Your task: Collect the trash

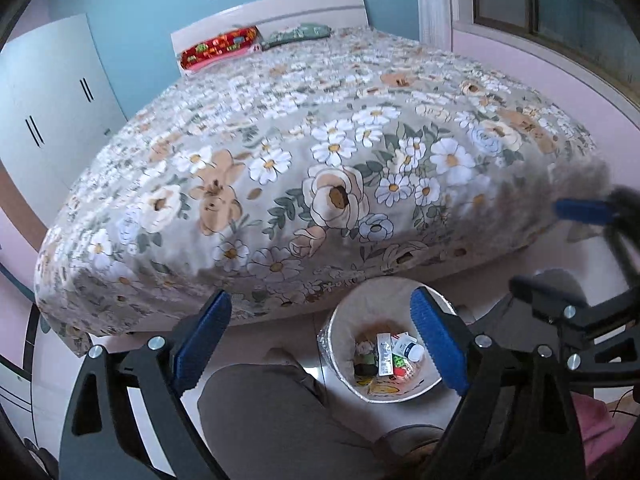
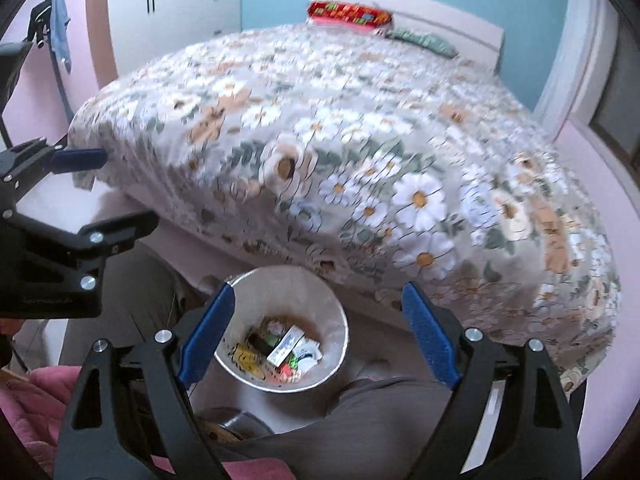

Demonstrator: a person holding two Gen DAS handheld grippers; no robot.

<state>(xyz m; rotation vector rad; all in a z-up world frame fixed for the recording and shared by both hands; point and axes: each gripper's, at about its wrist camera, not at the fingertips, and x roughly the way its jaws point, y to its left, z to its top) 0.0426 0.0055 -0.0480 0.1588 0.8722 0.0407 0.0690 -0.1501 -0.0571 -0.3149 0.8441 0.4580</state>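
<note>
A white waste bin (image 1: 342,332) stands on the floor at the foot of the bed and also shows in the right wrist view (image 2: 338,320). Inside lie several pieces of trash (image 1: 390,354), among them a white tube, a small white bottle and coloured wrappers (image 2: 286,350). My left gripper (image 1: 320,344) is open and empty, held above the bin's left side. My right gripper (image 2: 316,340) is open and empty, held above the bin. The right gripper also shows at the right edge of the left wrist view (image 1: 560,256). The left gripper shows at the left edge of the right wrist view (image 2: 116,188).
A bed with a floral cover (image 1: 320,140) fills the space ahead, with a red pillow (image 1: 218,46) and a green one (image 1: 298,34) at the headboard. White wardrobes (image 1: 52,92) stand to the left. The person's grey-trousered leg (image 1: 264,412) is below the grippers.
</note>
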